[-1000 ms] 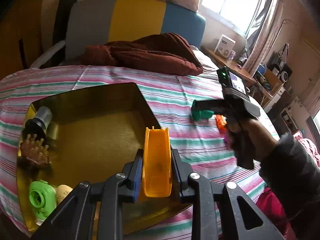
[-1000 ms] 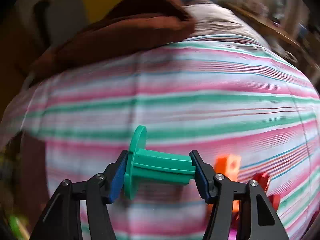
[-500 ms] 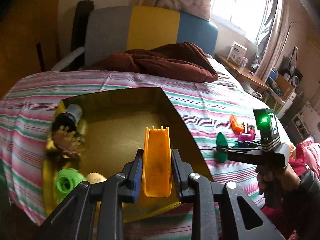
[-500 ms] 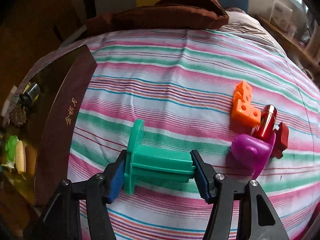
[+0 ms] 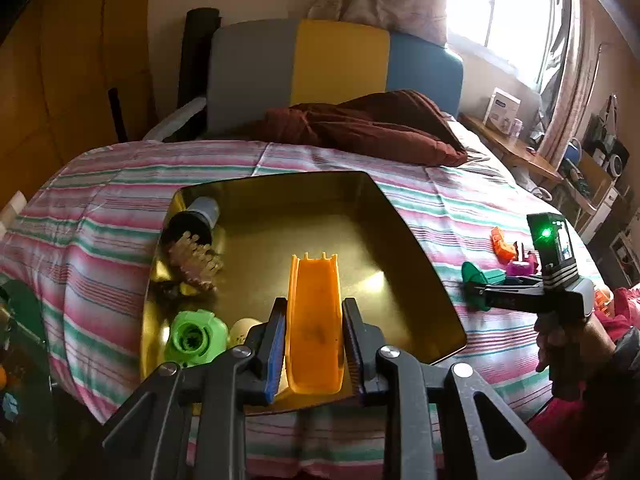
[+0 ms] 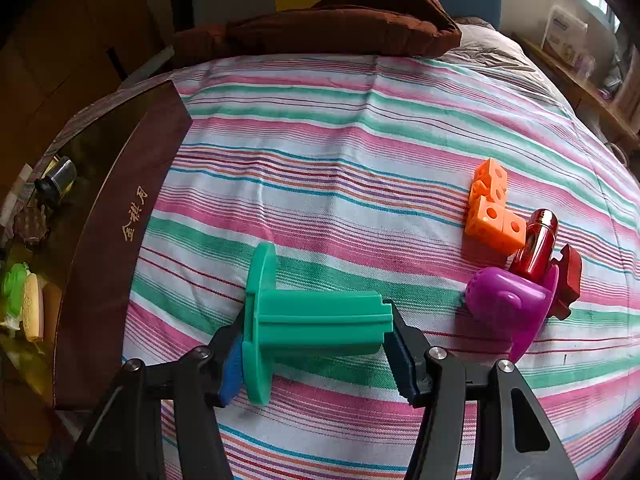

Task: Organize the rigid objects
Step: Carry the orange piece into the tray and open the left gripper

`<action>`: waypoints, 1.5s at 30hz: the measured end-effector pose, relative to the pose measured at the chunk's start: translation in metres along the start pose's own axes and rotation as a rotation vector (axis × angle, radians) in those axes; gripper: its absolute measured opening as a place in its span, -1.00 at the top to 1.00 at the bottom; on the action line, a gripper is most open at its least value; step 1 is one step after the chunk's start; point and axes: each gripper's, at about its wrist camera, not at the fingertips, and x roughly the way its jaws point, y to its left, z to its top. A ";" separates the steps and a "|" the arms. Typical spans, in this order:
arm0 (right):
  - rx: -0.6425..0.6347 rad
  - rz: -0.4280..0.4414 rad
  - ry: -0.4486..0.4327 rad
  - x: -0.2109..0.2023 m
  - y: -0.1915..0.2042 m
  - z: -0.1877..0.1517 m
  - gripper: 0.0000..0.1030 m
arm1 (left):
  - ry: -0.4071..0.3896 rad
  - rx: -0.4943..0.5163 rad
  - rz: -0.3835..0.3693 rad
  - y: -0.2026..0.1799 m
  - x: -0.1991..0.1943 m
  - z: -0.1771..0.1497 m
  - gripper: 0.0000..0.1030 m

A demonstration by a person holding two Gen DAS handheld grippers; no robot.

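My left gripper [image 5: 314,344] is shut on an orange chute piece [image 5: 315,320] and holds it above the near edge of the gold tin tray [image 5: 416,248]. The tray holds a grey cylinder [image 5: 198,218], a brown spiky piece [image 5: 196,260], a green round part [image 5: 194,336] and a cream piece [image 5: 244,330]. My right gripper [image 6: 316,348] is shut on a teal flanged spool [image 6: 308,320], low over the striped bedspread [image 6: 320,152], right of the tray [image 6: 120,216]. In the left wrist view the right gripper [image 5: 484,290] is to the tray's right.
An orange cube block [image 6: 494,212], a red shiny cylinder [image 6: 536,244], a purple scoop [image 6: 508,304] and a dark red piece [image 6: 568,276] lie on the bedspread right of the spool. A brown pillow [image 5: 372,128] lies at the far end. A shelf [image 5: 520,152] stands by the window.
Both views have pulled back from the bed. The right gripper with the teal spool has moved away from the tray side toward the loose toys. The left gripper still holds the orange chute.
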 end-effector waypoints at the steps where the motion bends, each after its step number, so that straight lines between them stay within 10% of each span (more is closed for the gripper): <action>1: 0.000 0.000 0.000 0.000 0.000 0.000 -0.17 | 0.001 0.000 0.004 0.001 0.000 -0.001 0.50; 19: -0.021 -0.020 0.001 0.001 0.001 -0.003 -0.18 | 0.020 -0.037 0.049 0.031 -0.005 -0.019 0.50; 31: -0.031 -0.027 0.004 0.001 0.002 -0.002 -0.18 | 0.047 -0.252 0.060 0.110 -0.013 -0.023 0.50; 45: -0.035 -0.035 0.005 0.002 0.002 -0.001 -0.17 | 0.082 -0.153 -0.066 0.069 0.056 0.036 0.50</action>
